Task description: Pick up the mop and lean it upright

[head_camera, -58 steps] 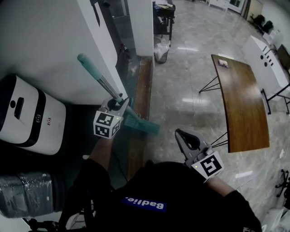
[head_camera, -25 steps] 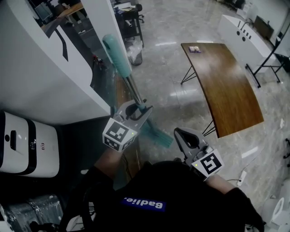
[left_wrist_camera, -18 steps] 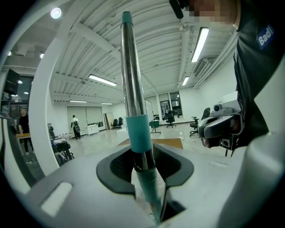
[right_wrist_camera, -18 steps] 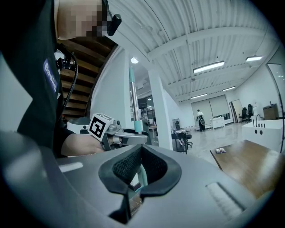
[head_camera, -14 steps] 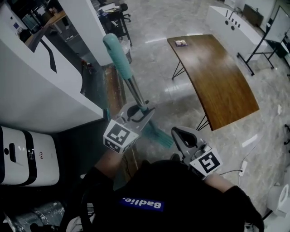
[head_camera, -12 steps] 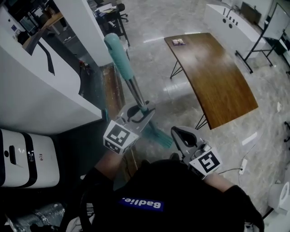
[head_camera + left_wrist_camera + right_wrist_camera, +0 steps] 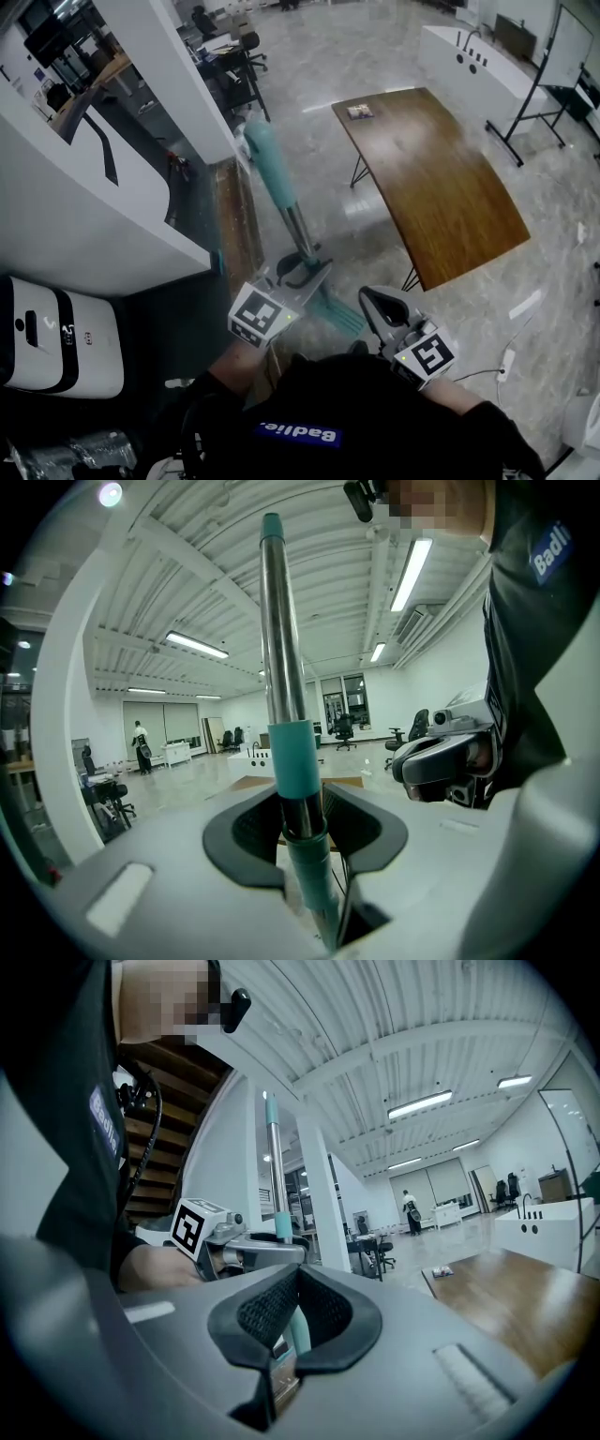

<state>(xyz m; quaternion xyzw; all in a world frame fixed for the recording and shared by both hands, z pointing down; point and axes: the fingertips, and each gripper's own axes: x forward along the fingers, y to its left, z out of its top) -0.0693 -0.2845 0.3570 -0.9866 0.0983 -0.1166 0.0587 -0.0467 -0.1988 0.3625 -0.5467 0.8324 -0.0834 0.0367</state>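
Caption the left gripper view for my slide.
Left gripper clamped on the mop handle, which rises toward the ceiling lights.

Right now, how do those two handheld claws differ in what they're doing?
The left gripper is clamped on the mop's pole, its jaws held apart by it; the right gripper has its jaws together on nothing. In the head view the left gripper is on the side of the white wall, while the right gripper is on the side of the wooden table. Both carry a cube with square markers.
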